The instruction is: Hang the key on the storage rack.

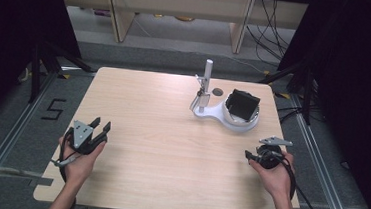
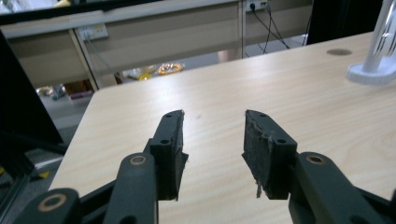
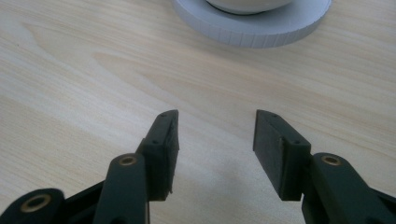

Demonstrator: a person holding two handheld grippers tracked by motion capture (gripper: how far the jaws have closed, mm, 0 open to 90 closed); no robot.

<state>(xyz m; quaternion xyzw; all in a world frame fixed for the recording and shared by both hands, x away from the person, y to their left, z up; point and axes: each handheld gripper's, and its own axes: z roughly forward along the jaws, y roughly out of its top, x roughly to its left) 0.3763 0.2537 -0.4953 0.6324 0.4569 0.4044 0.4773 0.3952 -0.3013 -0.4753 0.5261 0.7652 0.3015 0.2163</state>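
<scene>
We hold a hand-held gripper in each hand, and both are apart with nothing between the pads. Our left hand-held gripper sits low near the left edge of the counter, and our right hand-held gripper sits near the right edge. The nearest thing to work on is the white stand, which rests toward the far right of the counter, well away from the left one and nearer the right one. It has a round base, a thin upright post and a dark boxy thing sitting tilted in its ring. We think a bump could tip the dark thing out, because it looks loose. The post is thin, so a jaw coming in from the side could knock the stand and make it slide. The counter is pale wood, smooth and bare. Around it we see a grey floor, black stands, loose cables and light wood furniture behind.
</scene>
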